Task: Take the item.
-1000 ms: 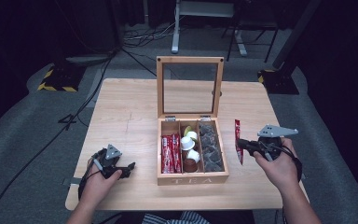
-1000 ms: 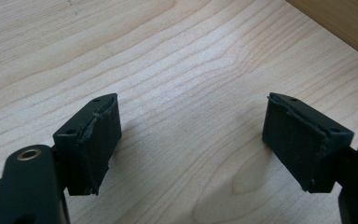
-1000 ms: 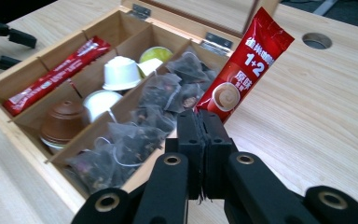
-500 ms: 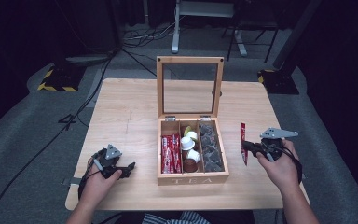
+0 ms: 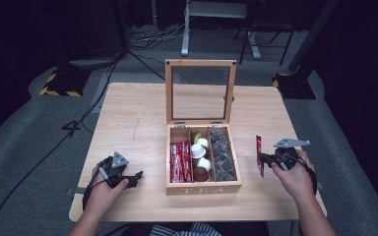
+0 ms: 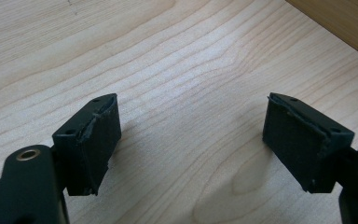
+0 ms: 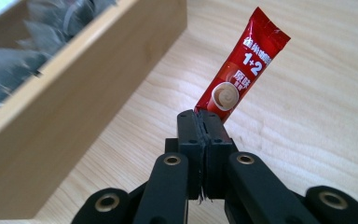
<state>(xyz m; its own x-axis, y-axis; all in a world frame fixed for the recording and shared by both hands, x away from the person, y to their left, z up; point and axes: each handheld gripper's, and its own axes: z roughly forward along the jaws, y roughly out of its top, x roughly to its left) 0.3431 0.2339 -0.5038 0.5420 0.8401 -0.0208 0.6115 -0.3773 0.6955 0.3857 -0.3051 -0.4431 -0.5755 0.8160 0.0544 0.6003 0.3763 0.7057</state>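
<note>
Red sachet (image 7: 242, 70) reads "1+2"; box front (image 5: 203, 189) says "TEA".

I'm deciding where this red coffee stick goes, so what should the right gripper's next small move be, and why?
Probably carry it left over the tea box and lower it. The right gripper is shut on the red coffee stick, held upright beside the box, whose left compartment holds matching red sticks. The open left gripper rests idle.

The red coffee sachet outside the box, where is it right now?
In the high view, the red sachet stands pinched in the right tool, just right of the wooden tea box.
</note>
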